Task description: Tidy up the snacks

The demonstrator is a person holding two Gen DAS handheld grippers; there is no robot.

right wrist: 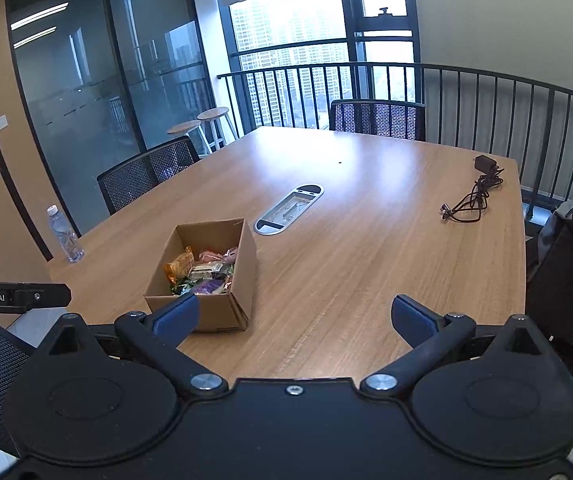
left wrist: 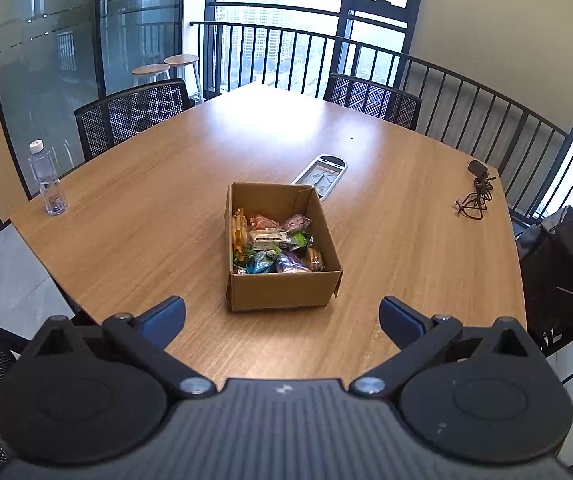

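An open cardboard box point(left wrist: 282, 288) stands near the front middle of the wooden table point(left wrist: 146, 208). It holds several wrapped snacks point(left wrist: 274, 242) in mixed colours. My left gripper point(left wrist: 282, 318) is open and empty, held back from the box near the table's front edge. In the right wrist view the box point(right wrist: 242, 280) is at the left with the snacks point(right wrist: 202, 272) inside. My right gripper point(right wrist: 294, 318) is open and empty, to the right of the box and nearer than it. Part of the left gripper's body point(right wrist: 18, 297) shows at the left edge.
A water bottle point(left wrist: 48, 180) stands at the table's left edge. An oval cable port point(left wrist: 320, 174) lies behind the box. A black charger with cable point(left wrist: 476, 194) lies at the right. Mesh chairs point(left wrist: 134, 114) surround the table. A chair with a dark bag point(left wrist: 562, 252) is at the right.
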